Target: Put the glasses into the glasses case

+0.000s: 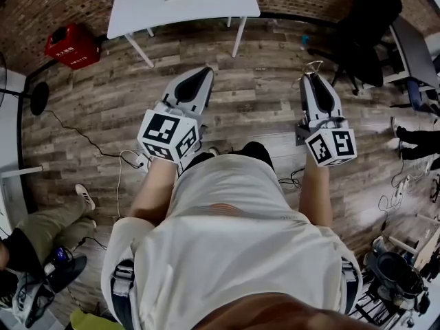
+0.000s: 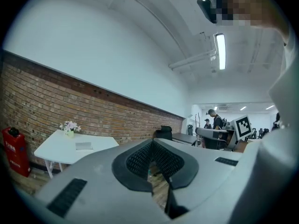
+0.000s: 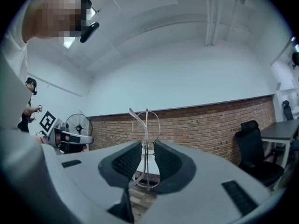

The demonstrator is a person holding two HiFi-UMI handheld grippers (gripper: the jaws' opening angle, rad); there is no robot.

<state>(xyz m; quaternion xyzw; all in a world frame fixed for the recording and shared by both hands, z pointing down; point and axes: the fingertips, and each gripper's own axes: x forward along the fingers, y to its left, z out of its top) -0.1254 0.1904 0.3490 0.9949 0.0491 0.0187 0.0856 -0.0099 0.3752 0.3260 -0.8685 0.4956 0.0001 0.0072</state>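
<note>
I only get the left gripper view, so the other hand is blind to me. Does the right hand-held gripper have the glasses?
Observer: Yes. In the right gripper view, thin wire-frame glasses stand upright between the pads of the right hand-held gripper.
Operator: Do they stick out past the jaws?
Observer: Yes, an oval rim rises above the jaw tips.
Operator: Are we at the table yet?
Observer: No. The head view shows the left hand-held gripper and the right one over wooden floor, short of the white table.
</note>
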